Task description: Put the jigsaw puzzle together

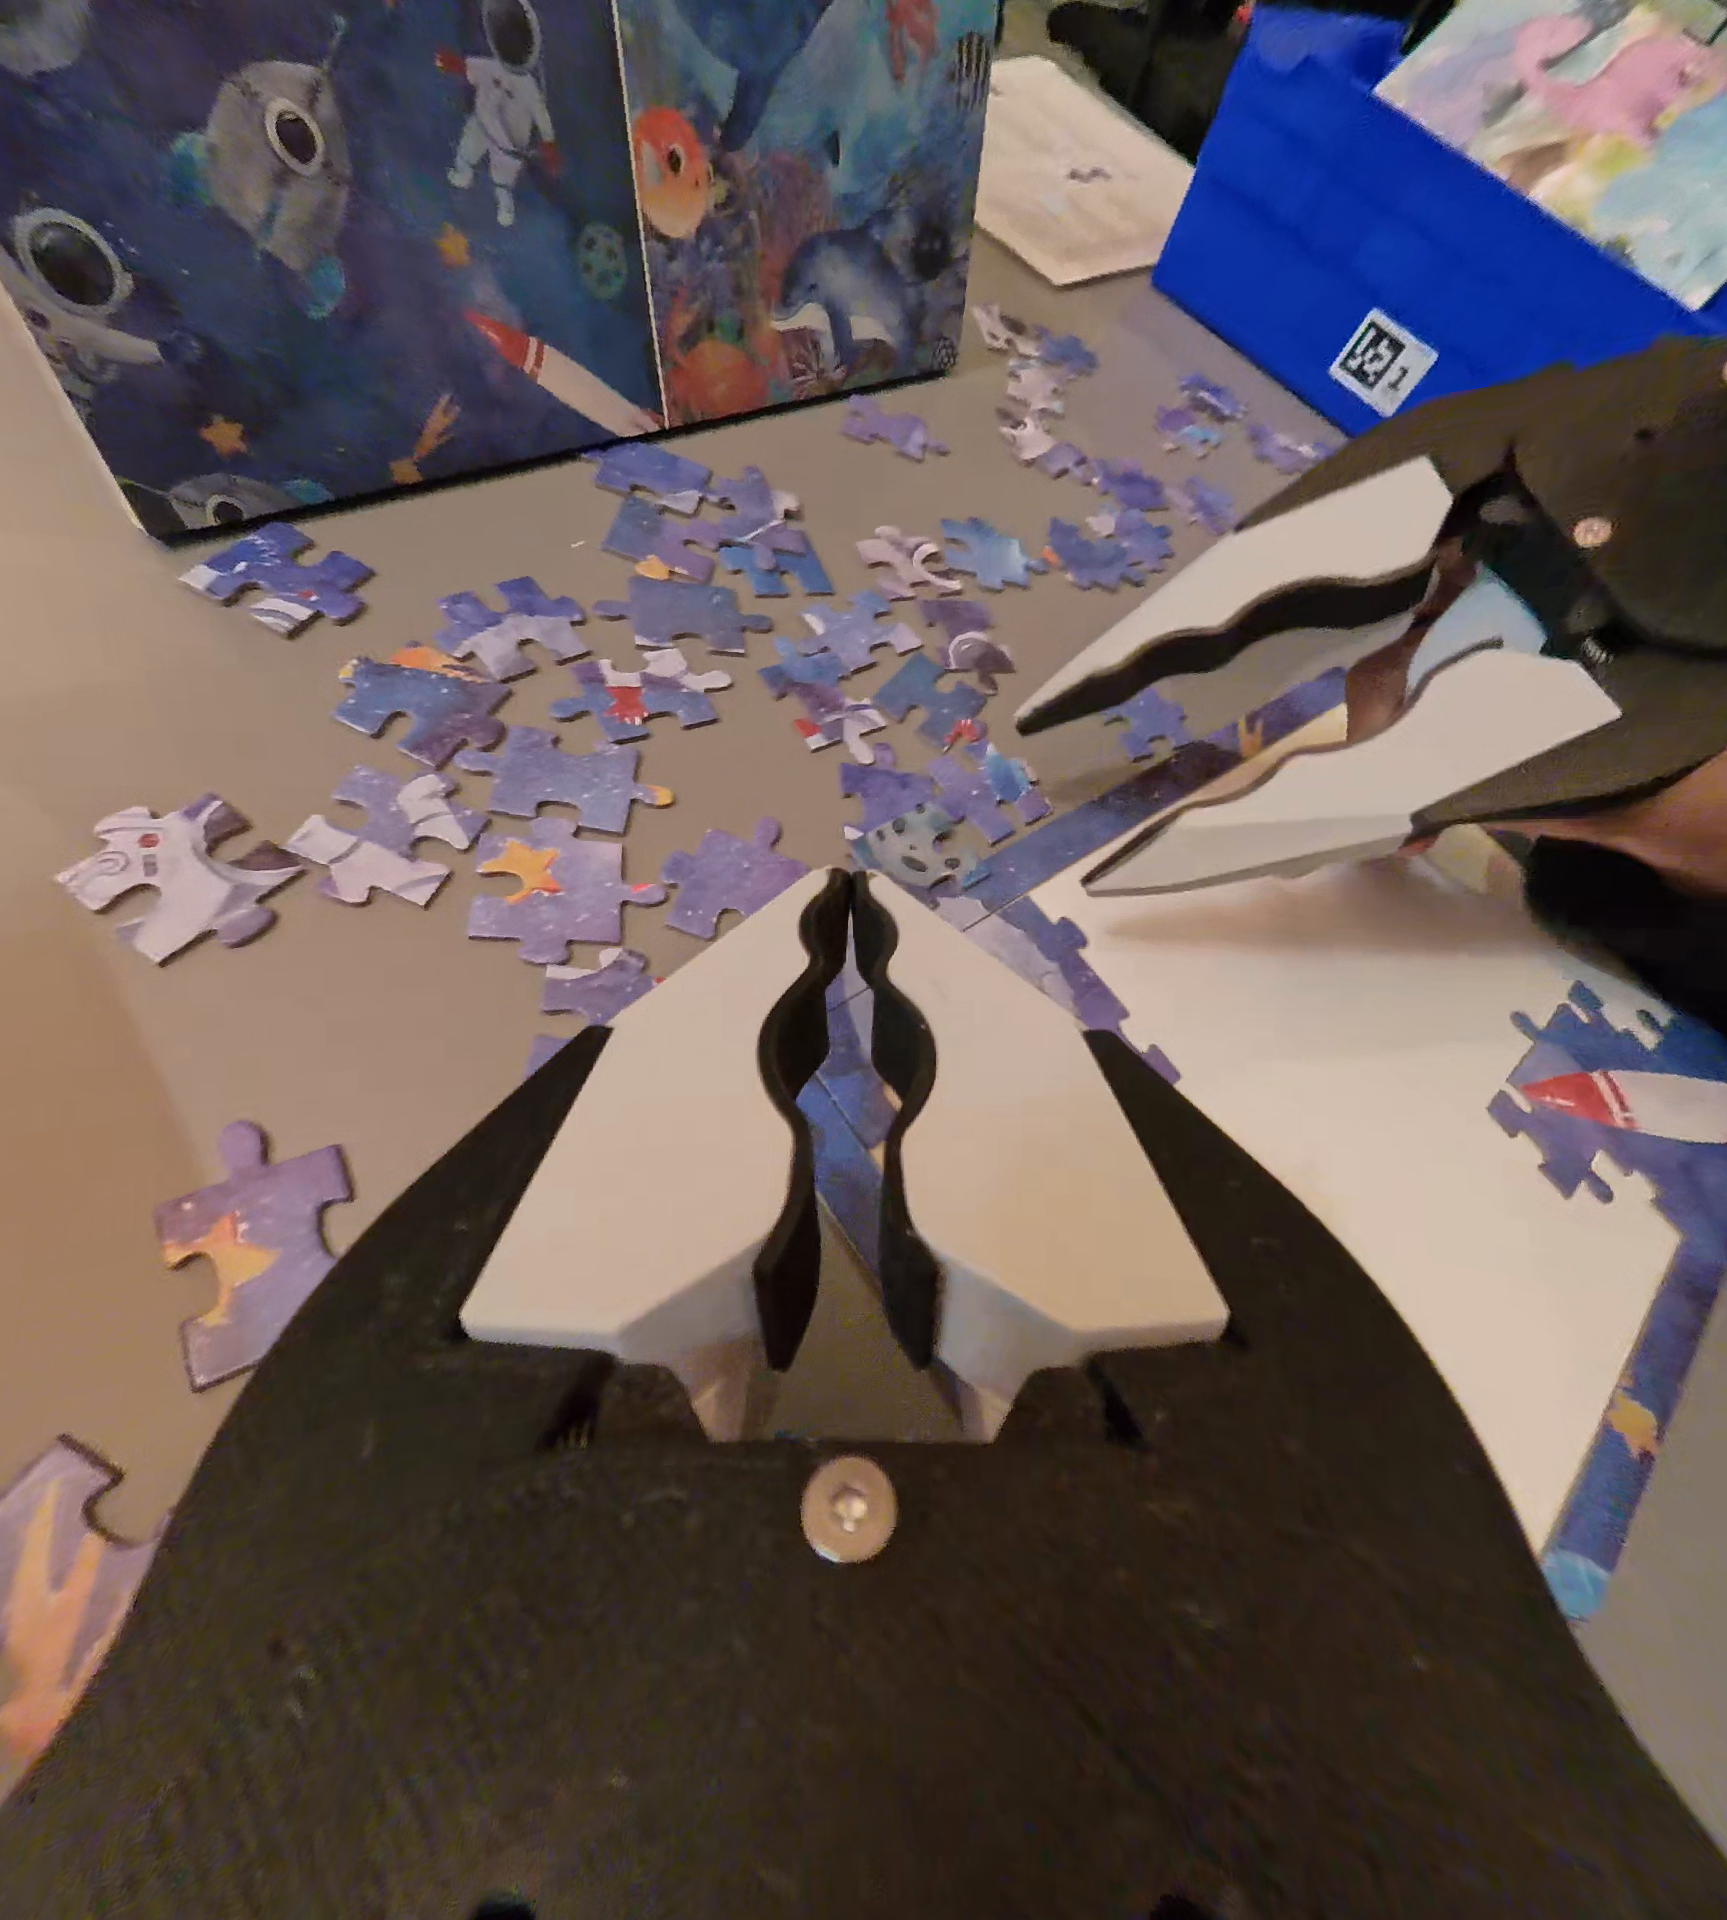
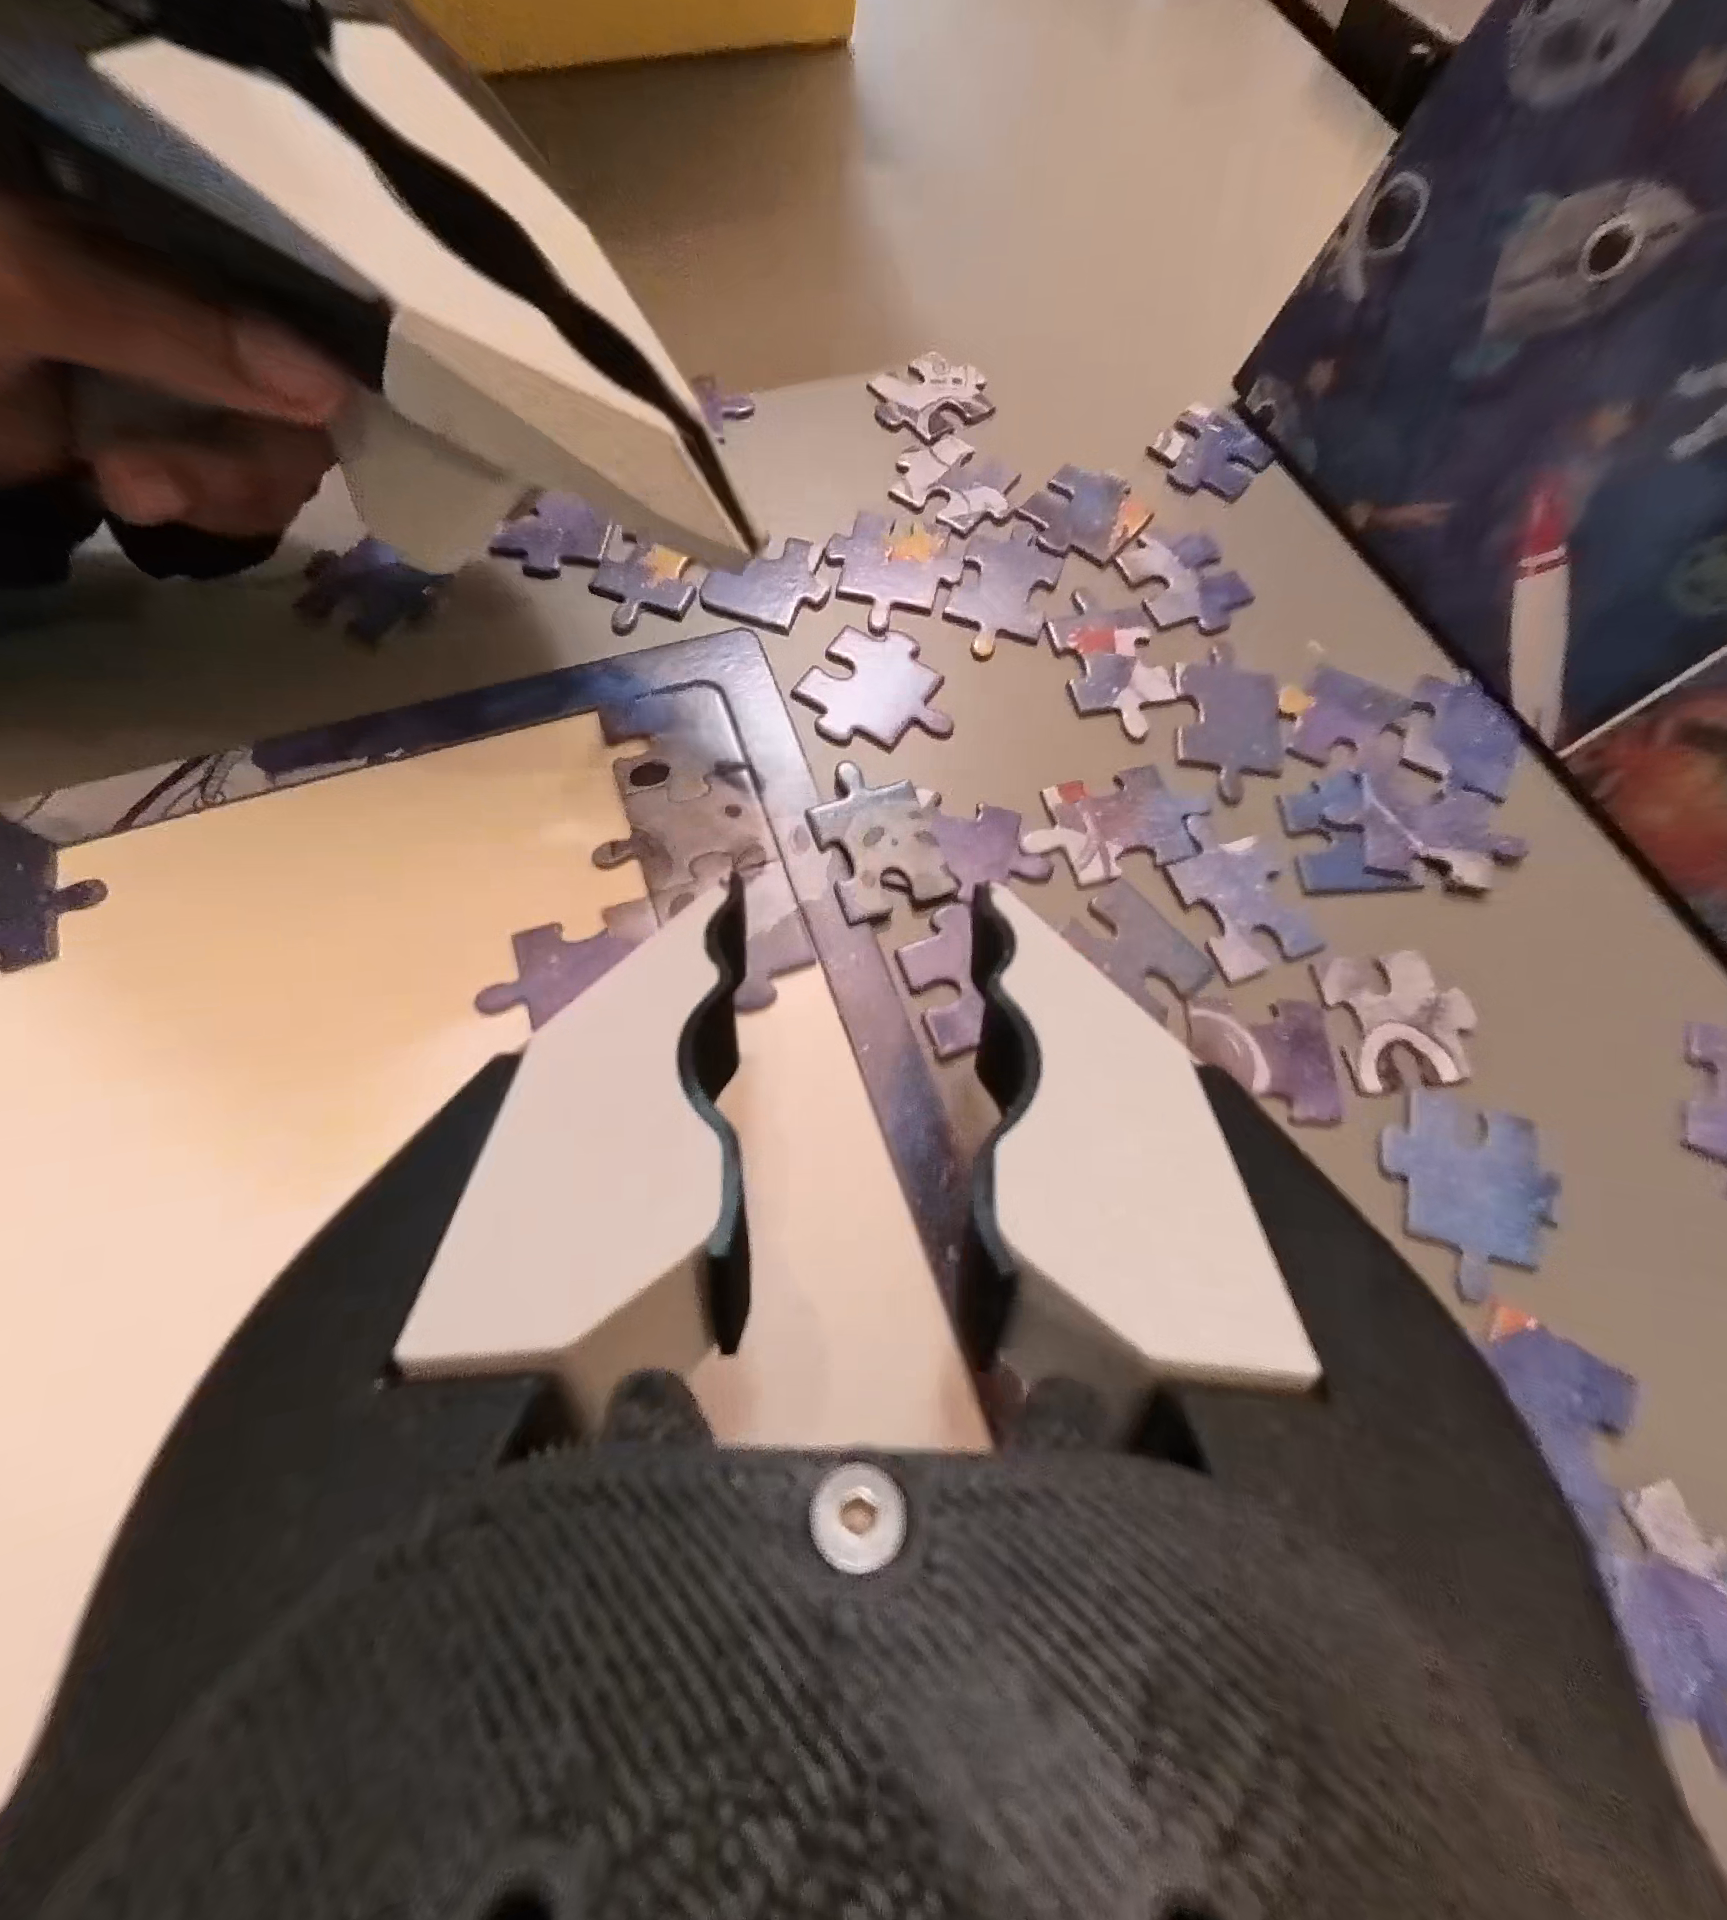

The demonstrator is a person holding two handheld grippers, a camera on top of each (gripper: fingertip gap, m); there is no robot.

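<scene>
The puzzle tray, a white board (image 2: 215, 1039) with a dark blue frame (image 2: 765, 707), holds a few joined cratered pieces in its corner (image 2: 672, 800) and a rocket cluster (image 1: 1617, 1101). Many loose blue and purple pieces (image 1: 568, 774) lie on the grey table beside it. A grey cratered piece (image 2: 885, 842) lies just outside the frame. My right gripper (image 2: 859, 894) is open and straddles the frame's edge, with nothing gripped; it also shows in the left wrist view (image 1: 1056, 805). My left gripper (image 1: 843, 883) is shut, its tip low by the tray corner; no piece shows between its pads. It also shows in the right wrist view (image 2: 750, 540).
The space-printed puzzle box (image 1: 319, 260) stands behind the loose pieces and also shows in the right wrist view (image 2: 1565, 364). A blue bin (image 1: 1358, 239) with a picture sheet sits at the back right, with a white paper (image 1: 1077, 177) beside it. A hand (image 1: 1669, 831) holds the right gripper. The grippers' ends are close to 7 centimeters from one another.
</scene>
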